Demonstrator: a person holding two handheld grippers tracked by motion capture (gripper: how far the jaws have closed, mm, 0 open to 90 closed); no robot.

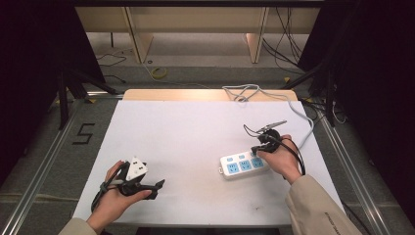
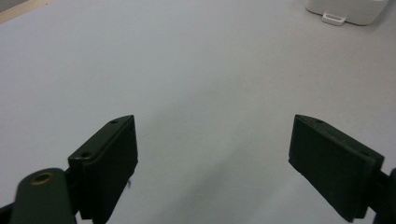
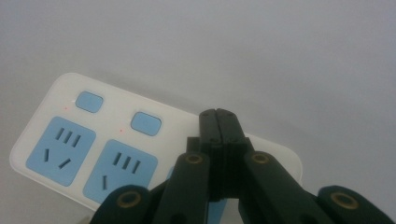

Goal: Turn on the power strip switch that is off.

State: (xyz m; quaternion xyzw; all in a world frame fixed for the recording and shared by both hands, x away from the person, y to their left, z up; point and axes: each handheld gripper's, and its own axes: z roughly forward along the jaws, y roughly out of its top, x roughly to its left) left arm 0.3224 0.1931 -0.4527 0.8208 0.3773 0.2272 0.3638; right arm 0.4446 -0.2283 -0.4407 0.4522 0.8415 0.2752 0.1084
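Power strip, white, blue sockets, buttons

Power strip: third socket hidden behind right gripper; pressing on button perhaps, contact unseen.

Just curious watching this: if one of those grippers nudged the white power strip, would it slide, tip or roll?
The power strip lies flat and low on the smooth white table, so it would probably slide rather than tip or roll. Its cord trails toward the far edge and may drag. The body looks like rigid plastic.

Beige sleeves — black jaws, brass-ringed screws
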